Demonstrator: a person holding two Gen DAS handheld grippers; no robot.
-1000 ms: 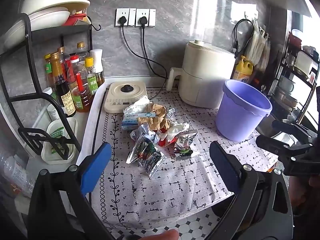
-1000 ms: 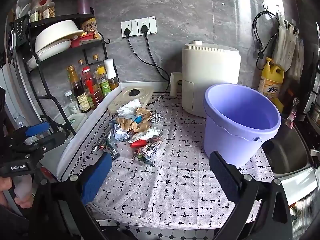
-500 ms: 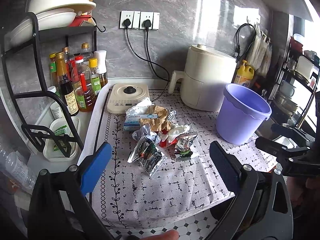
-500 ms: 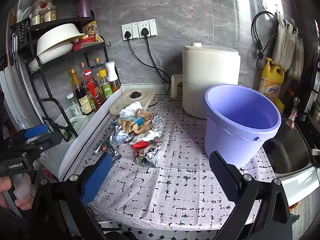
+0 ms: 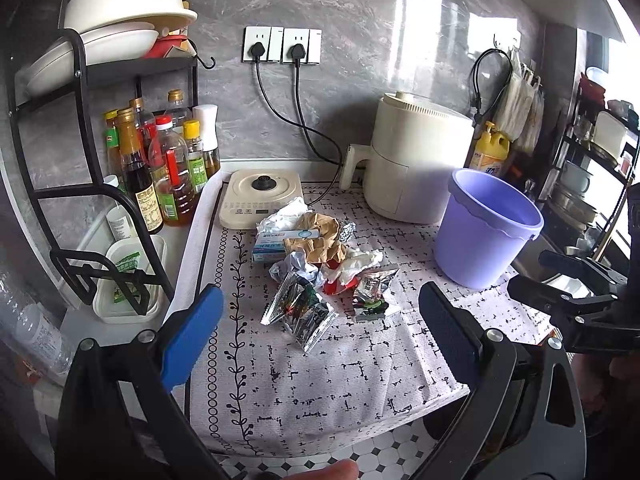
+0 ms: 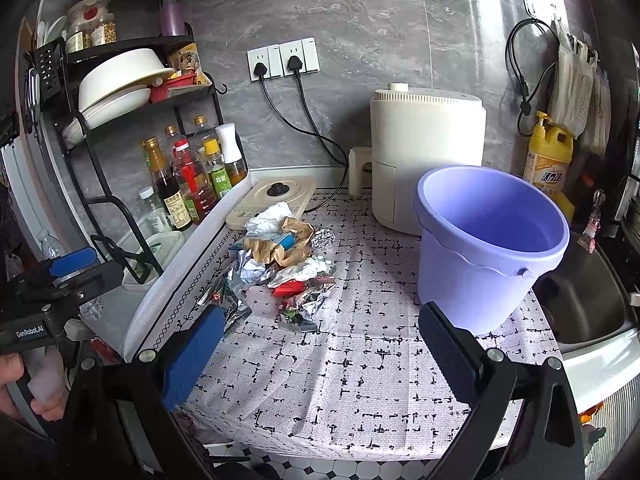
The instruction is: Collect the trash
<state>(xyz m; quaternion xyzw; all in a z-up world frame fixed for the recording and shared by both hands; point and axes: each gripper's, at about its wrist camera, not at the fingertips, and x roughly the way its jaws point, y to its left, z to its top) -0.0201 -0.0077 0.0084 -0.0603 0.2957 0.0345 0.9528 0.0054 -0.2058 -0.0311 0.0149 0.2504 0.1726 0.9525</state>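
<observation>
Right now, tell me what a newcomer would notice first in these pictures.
A heap of crumpled wrappers, brown paper and foil packets lies mid-counter on the black-and-white patterned cloth. To its right stands a round lilac plastic bucket, which looks empty, in front of a cream cylindrical appliance. The open left claw and open right claw both hold nothing, short of the heap.

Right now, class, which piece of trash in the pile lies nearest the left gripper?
The shiny silver foil snack wrapper at the pile's front edge. It lies closest to the left gripper, ahead of the crumpled brown paper and blue-and-white box behind.
</observation>
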